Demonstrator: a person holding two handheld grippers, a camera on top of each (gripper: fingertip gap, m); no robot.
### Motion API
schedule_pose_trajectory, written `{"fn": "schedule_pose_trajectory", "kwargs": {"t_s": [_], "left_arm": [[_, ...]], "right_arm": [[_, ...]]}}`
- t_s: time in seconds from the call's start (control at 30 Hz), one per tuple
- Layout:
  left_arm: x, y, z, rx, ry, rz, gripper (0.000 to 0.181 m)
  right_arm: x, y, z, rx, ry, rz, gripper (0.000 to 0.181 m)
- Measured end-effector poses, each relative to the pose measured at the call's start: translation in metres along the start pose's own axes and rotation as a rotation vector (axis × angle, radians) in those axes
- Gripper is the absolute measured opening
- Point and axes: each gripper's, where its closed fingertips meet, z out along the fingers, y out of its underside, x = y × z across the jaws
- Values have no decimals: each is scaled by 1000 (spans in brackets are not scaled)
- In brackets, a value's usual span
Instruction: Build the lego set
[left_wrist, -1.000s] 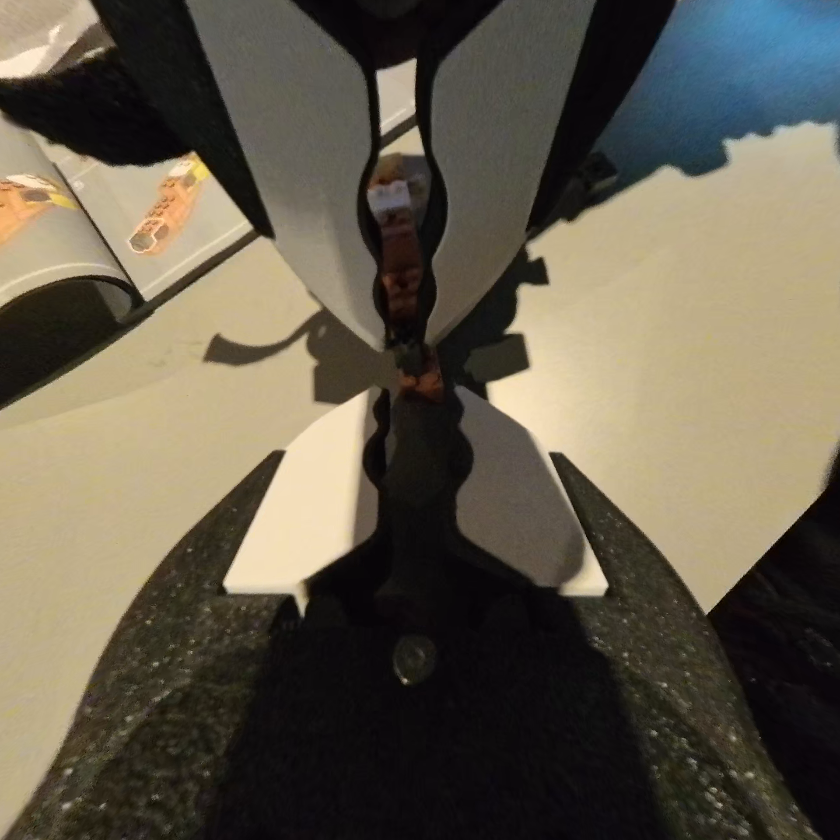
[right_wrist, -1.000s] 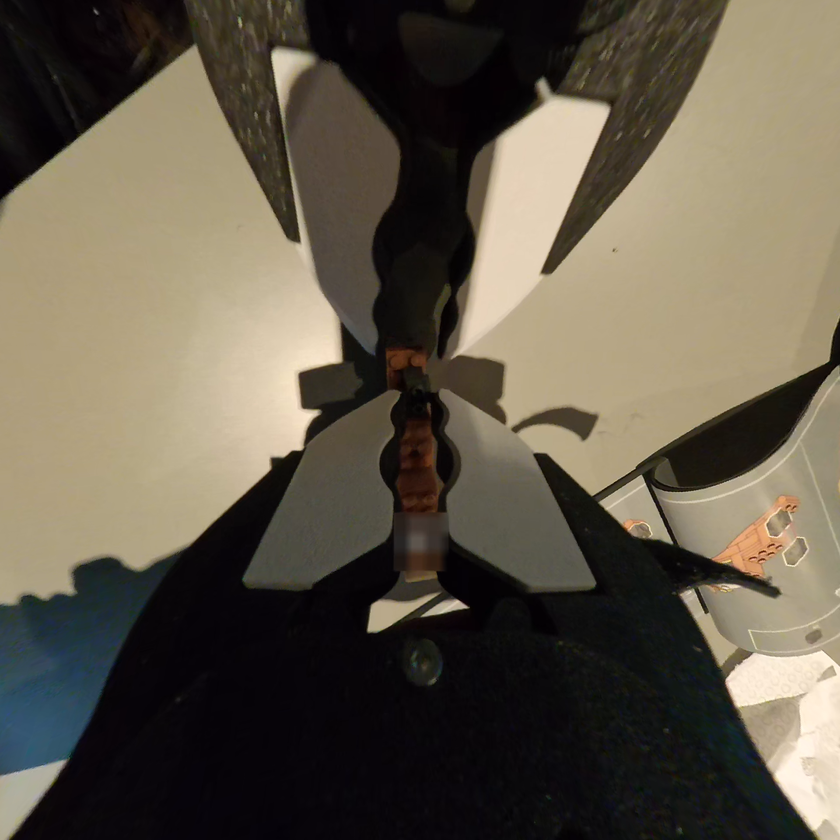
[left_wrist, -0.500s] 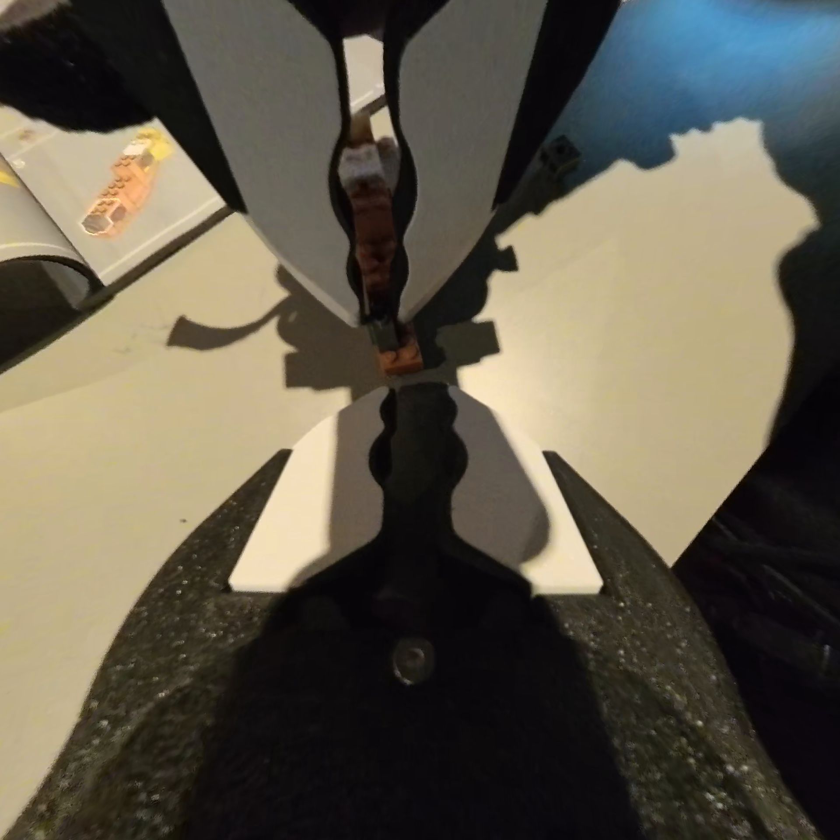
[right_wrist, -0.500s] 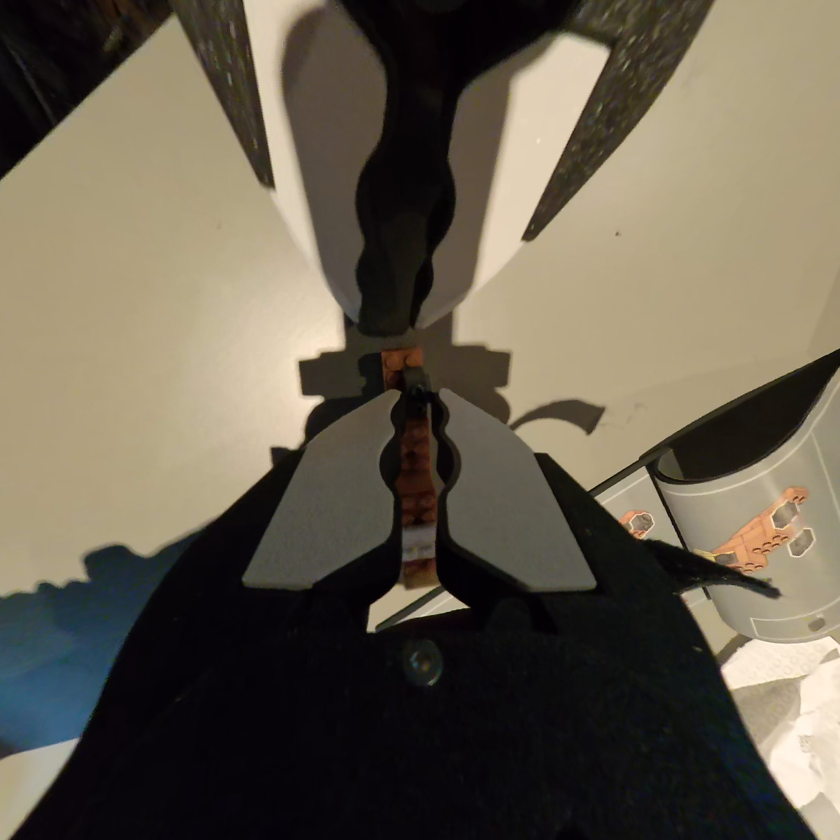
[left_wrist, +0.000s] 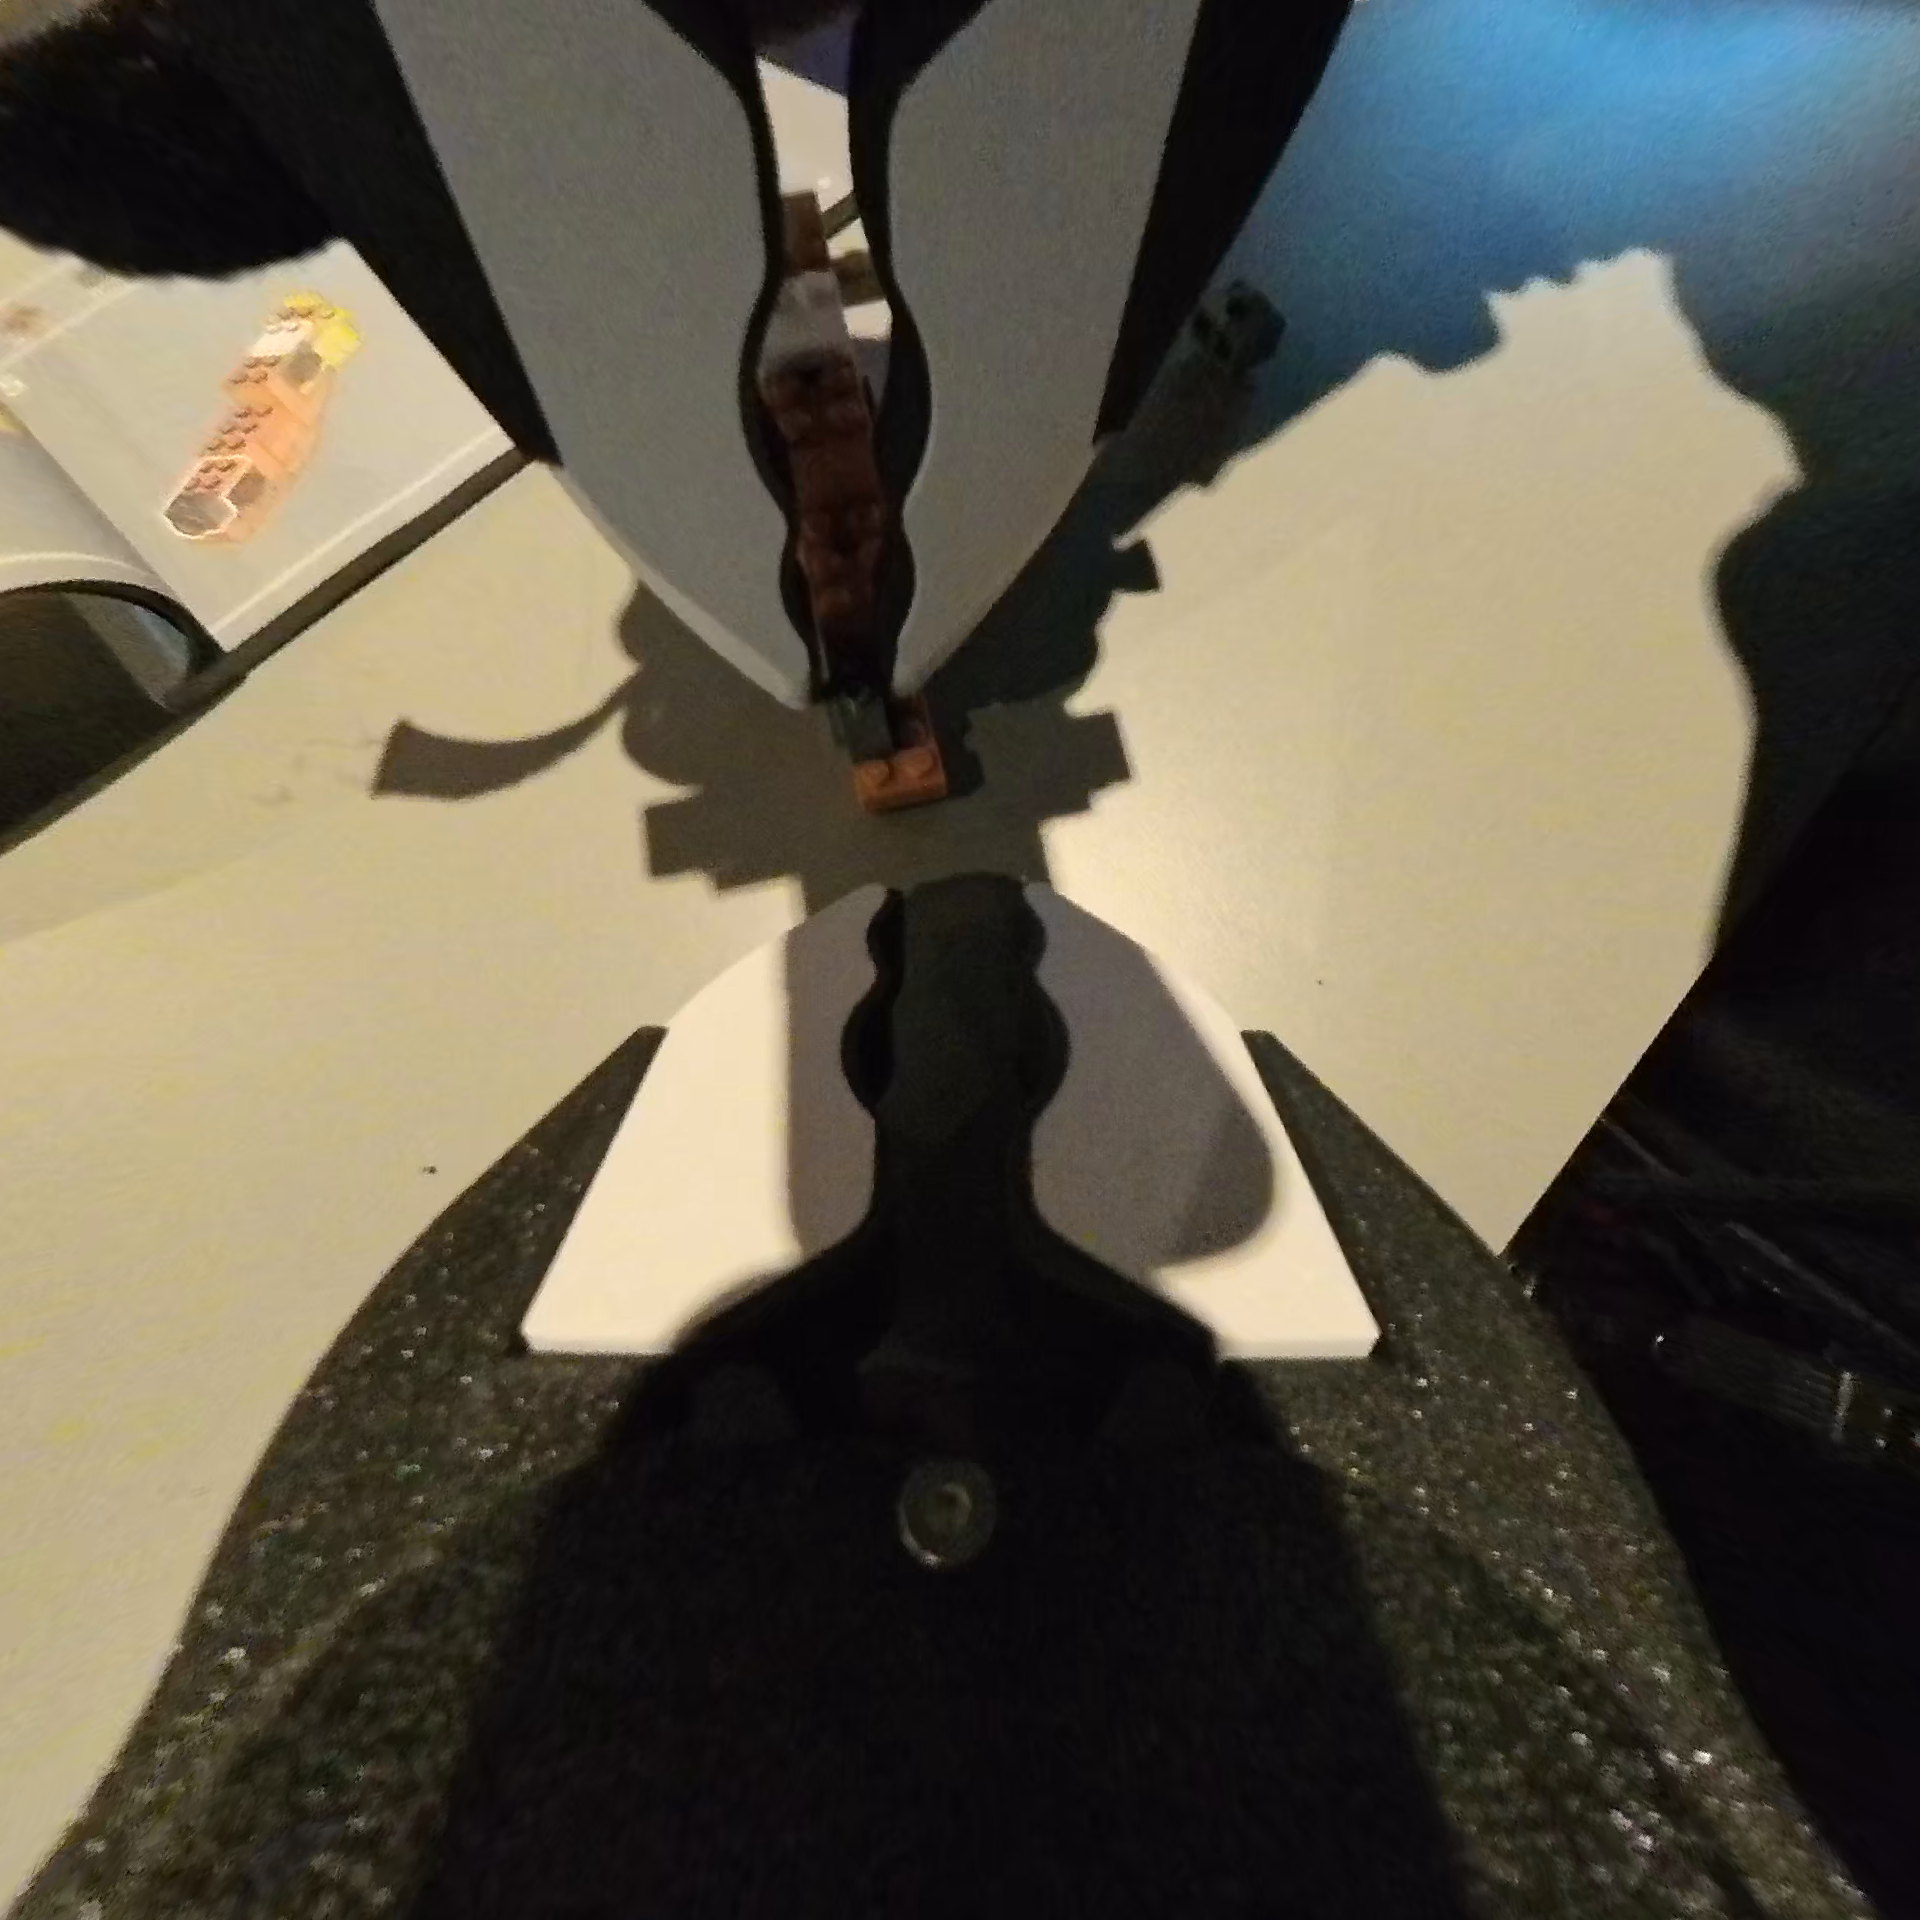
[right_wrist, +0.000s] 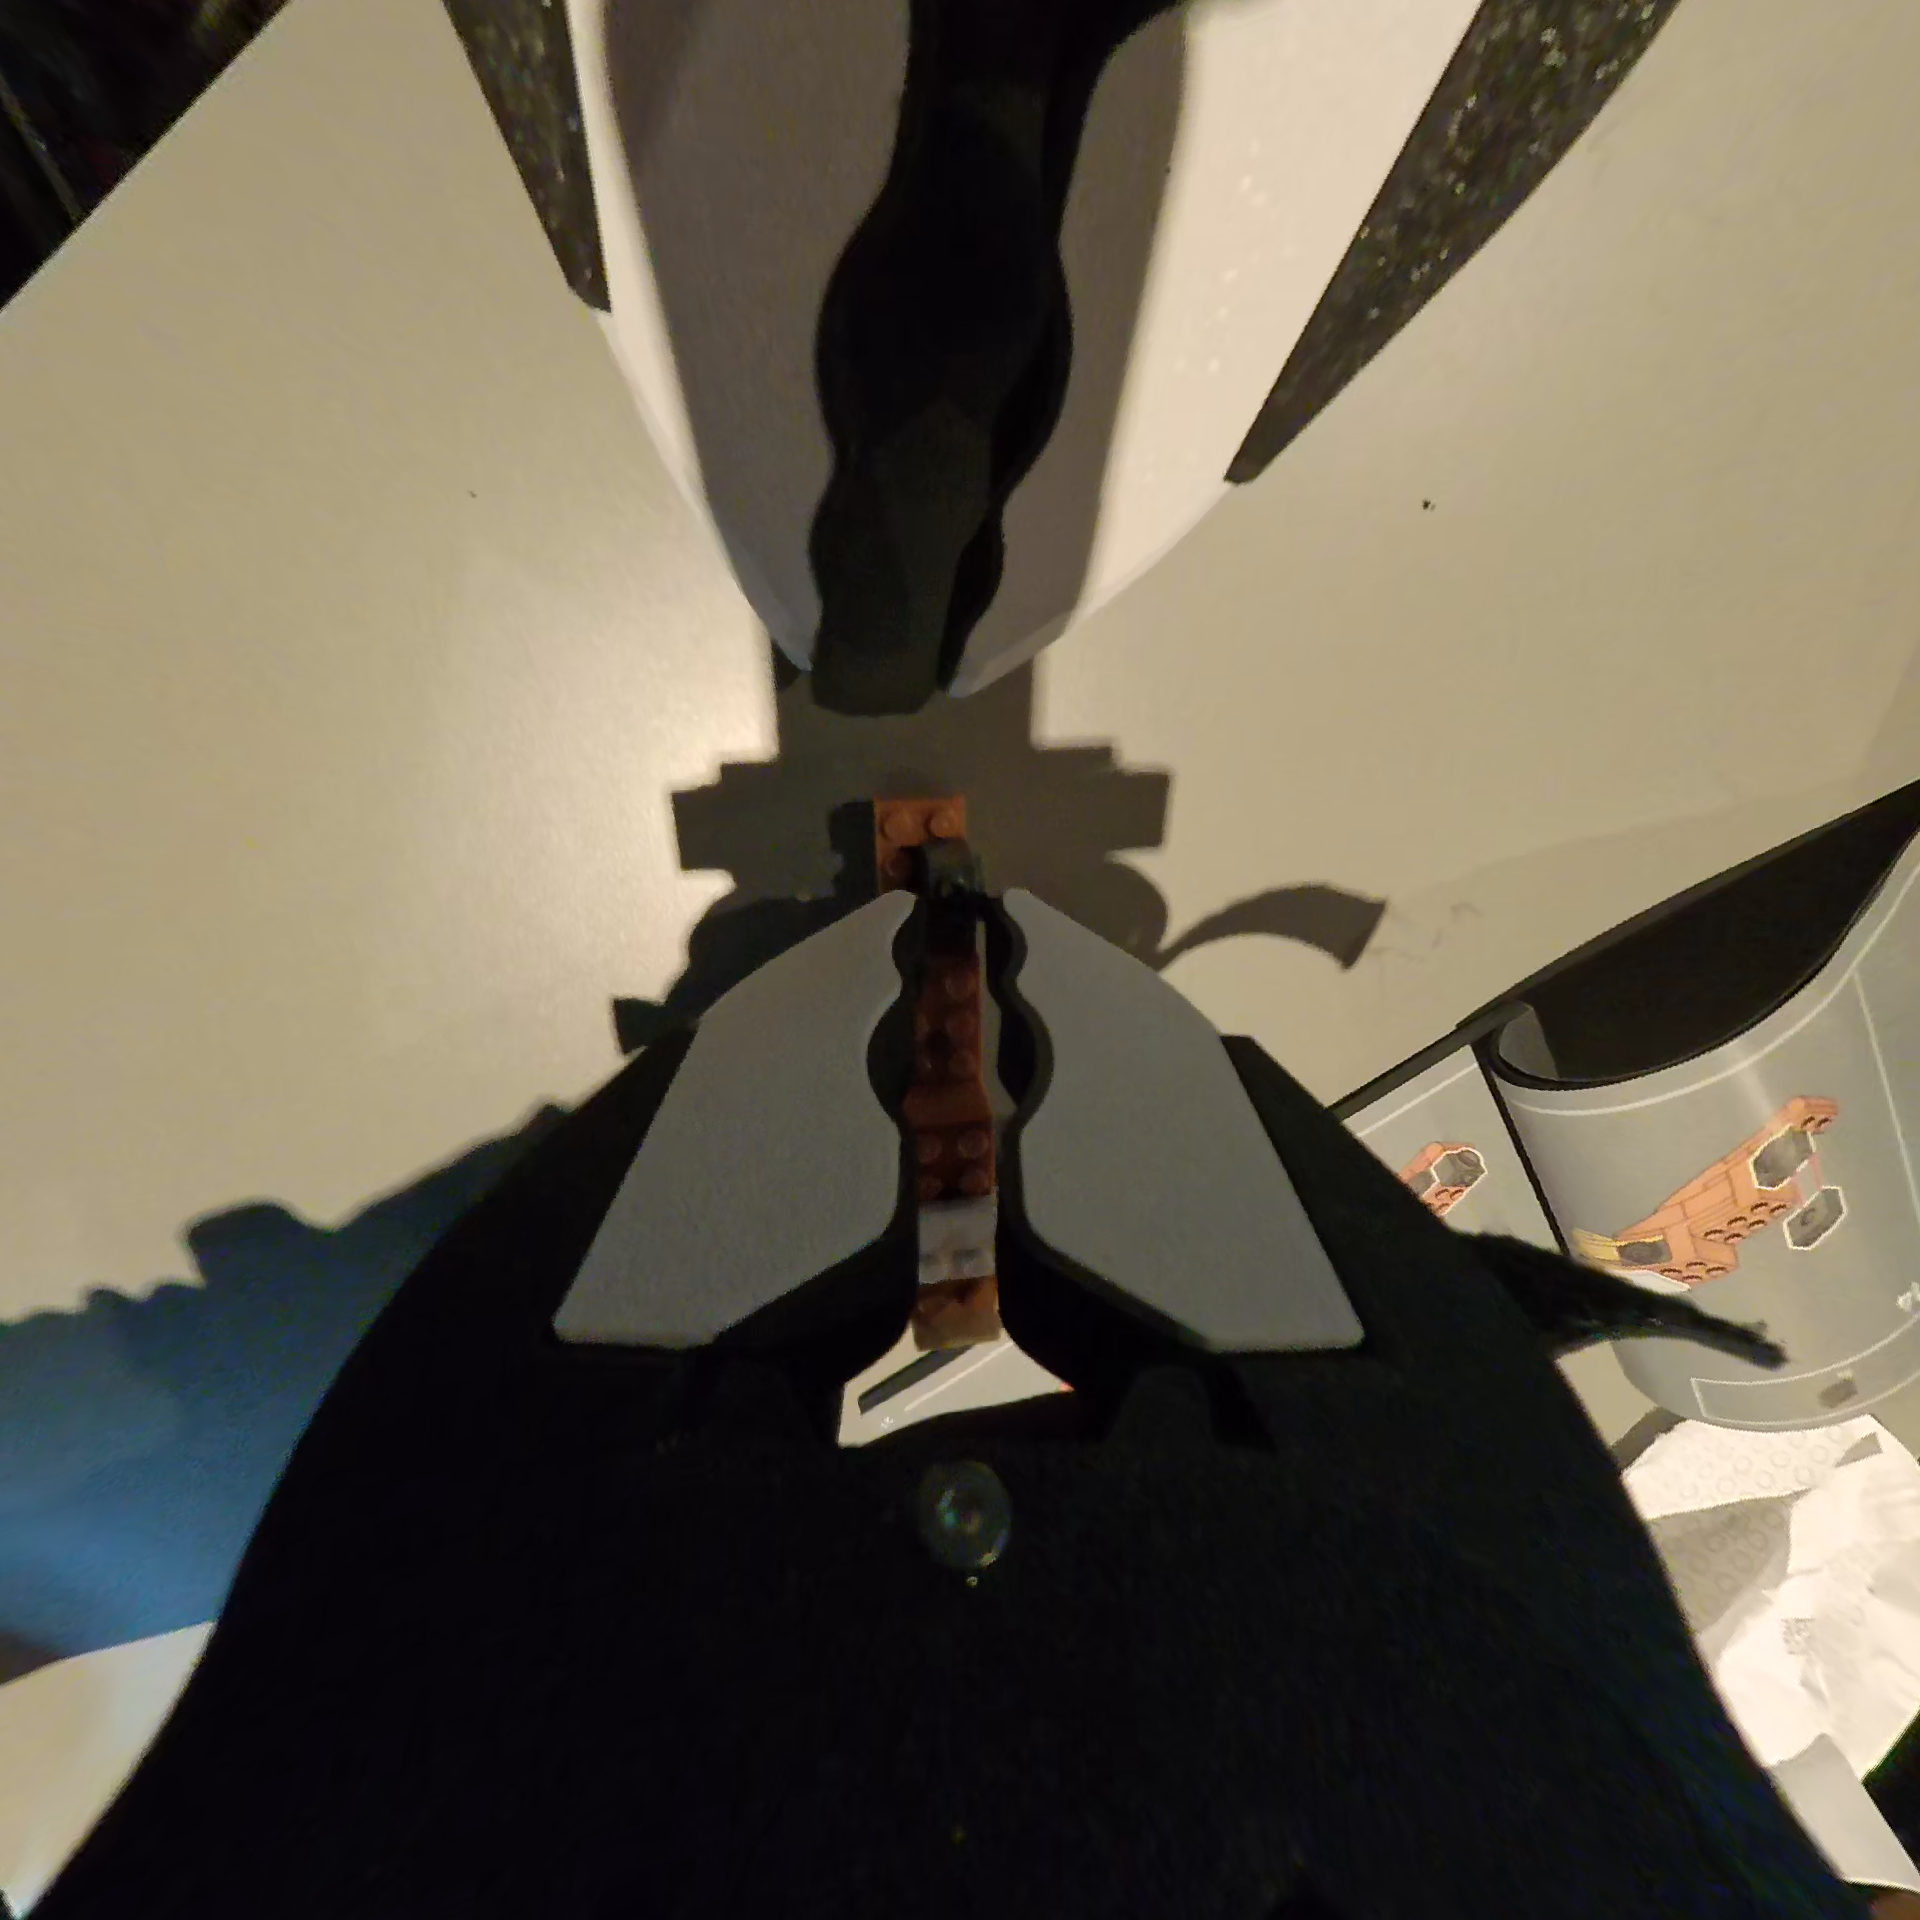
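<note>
My right gripper (right_wrist: 951, 904) is shut on a long brown lego assembly (right_wrist: 948, 1091) with a white brick near its back end. The assembly's orange-brown tip (right_wrist: 920, 826) sticks out past the fingertips, with a small black piece (right_wrist: 951, 868) on it. My left gripper (left_wrist: 961, 894) is shut and empty, facing the right one across a short gap above the pale table. In the left wrist view the right gripper (left_wrist: 862, 691) holds the assembly (left_wrist: 836, 488) at the top. In the right wrist view the left gripper (right_wrist: 883, 686) hangs from the top.
An open instruction booklet (right_wrist: 1714, 1195) lies beside the right gripper, also in the left wrist view (left_wrist: 239, 416). Crumpled white paper (right_wrist: 1818, 1610) lies past it. A small black piece (left_wrist: 1231, 322) sits on the table. The table edge (left_wrist: 1558, 1174) drops to dark floor. The tips of one gripper are about 4 cm away from the tips of the other.
My left gripper has drawn back from the tip of the assembly, opening a gap between the two grippers. The right gripper still holds the assembly.
</note>
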Motion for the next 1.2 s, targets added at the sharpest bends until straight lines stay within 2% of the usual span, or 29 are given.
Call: {"fn": "schedule_pose_trajectory", "kwargs": {"t_s": [1.2], "left_arm": [[-1,6,-11,14,5,20,16]], "right_arm": [[-2,12,-5,-168,-12,-101,10]]}}
